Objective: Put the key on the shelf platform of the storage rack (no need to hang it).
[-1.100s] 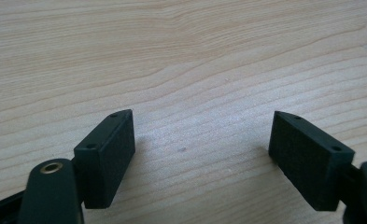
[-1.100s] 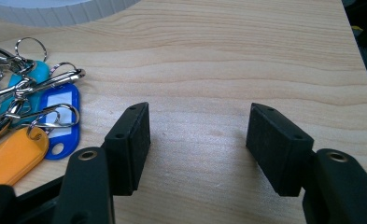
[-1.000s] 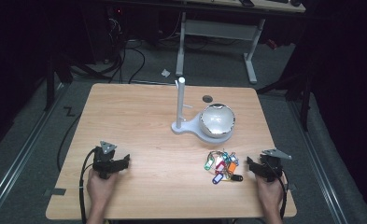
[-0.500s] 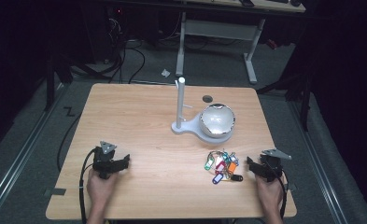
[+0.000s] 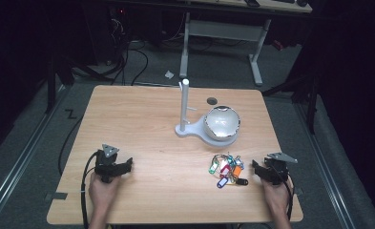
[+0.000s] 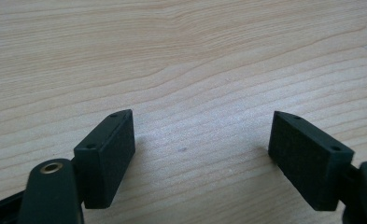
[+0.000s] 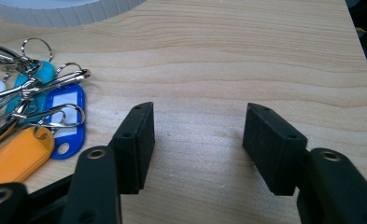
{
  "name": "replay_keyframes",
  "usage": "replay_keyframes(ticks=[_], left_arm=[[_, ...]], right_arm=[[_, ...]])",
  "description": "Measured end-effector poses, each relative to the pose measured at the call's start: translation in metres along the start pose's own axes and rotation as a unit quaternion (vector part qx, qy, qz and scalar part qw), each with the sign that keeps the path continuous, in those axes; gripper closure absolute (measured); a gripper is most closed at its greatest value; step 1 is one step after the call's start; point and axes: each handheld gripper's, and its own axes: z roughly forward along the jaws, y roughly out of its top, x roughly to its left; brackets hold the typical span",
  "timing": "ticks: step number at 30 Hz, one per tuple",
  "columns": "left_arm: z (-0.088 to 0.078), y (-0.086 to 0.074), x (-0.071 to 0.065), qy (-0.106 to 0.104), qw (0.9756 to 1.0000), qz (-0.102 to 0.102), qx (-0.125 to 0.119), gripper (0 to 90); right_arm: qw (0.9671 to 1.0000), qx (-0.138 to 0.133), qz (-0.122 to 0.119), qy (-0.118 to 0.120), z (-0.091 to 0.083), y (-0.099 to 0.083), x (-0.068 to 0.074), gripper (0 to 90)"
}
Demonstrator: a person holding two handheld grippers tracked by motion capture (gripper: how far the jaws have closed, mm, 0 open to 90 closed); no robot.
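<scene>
Pale wooden surface [image 5: 142, 119]: my right hand-held gripper [image 7: 197, 140], closing slightly yet empty, sits beside coloured plastic key tags [image 7: 41, 126]; left hand-held gripper [image 6: 202, 154] spread.

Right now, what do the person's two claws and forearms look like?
Both the left claw and the right claw are black, each topped by a grey three-cornered plate and trailing a black cable. Their jaws are flat rectangular blocks with small screw holes. Forearms are bare, no sleeves visible.
</scene>
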Motion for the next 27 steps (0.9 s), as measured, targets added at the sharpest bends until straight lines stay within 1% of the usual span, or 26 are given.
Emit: replay_keyframes(ticks=[2,3,5,6,7,10,12,13,14,15,17,21,27], left_arm=[[0.000,0.000,0.000,0.000,1.0000,0.000,0.000,23.1],[0.000,0.000,0.000,0.000,1.0000,0.000,0.000,23.1],[0.000,0.000,0.000,0.000,1.0000,0.000,0.000,23.1],[0.000,0.000,0.000,0.000,1.0000,0.000,0.000,23.1],[0.000,0.000,0.000,0.000,1.0000,0.000,0.000,23.0],[0.000,0.000,0.000,0.000,1.0000,0.000,0.000,23.0],[0.000,0.000,0.000,0.000,1.0000,0.000,0.001,23.1],[0.000,0.000,0.000,0.000,1.0000,0.000,0.000,23.1],[0.000,0.000,0.000,0.000,1.0000,0.000,0.000,23.1],[0.000,0.000,0.000,0.000,1.0000,0.000,0.000,23.0],[0.000,0.000,0.000,0.000,1.0000,0.000,0.001,23.1],[0.000,0.000,0.000,0.000,1.0000,0.000,0.001,23.0],[0.000,0.000,0.000,0.000,1.0000,0.000,0.001,23.0]], right_arm=[[1.0000,0.001,-0.001,0.001,0.000,0.001,0.001,49.7],[1.0000,0.005,0.003,0.003,-0.001,0.002,0.002,50.5],[0.9998,0.005,0.011,0.015,-0.001,0.002,0.003,51.5],[0.9998,0.005,0.011,0.015,-0.001,0.002,0.003,51.5],[0.9998,0.004,0.002,0.019,-0.001,0.002,0.006,52.3],[0.9997,-0.001,-0.005,0.024,-0.003,0.003,0.009,52.7],[0.9996,-0.005,-0.004,0.028,-0.005,0.003,0.010,52.8],[0.9993,-0.009,-0.003,0.037,-0.008,0.004,0.013,52.9],[0.9993,-0.009,-0.003,0.037,-0.008,0.004,0.013,52.9],[0.9990,-0.011,-0.009,0.044,-0.010,0.004,0.018,53.0],[0.9986,-0.016,-0.015,0.048,-0.012,0.005,0.020,53.1],[0.9976,-0.023,-0.025,0.060,-0.017,0.010,0.029,53.0],[0.9951,-0.023,-0.054,0.080,-0.017,0.017,0.047,52.9]])
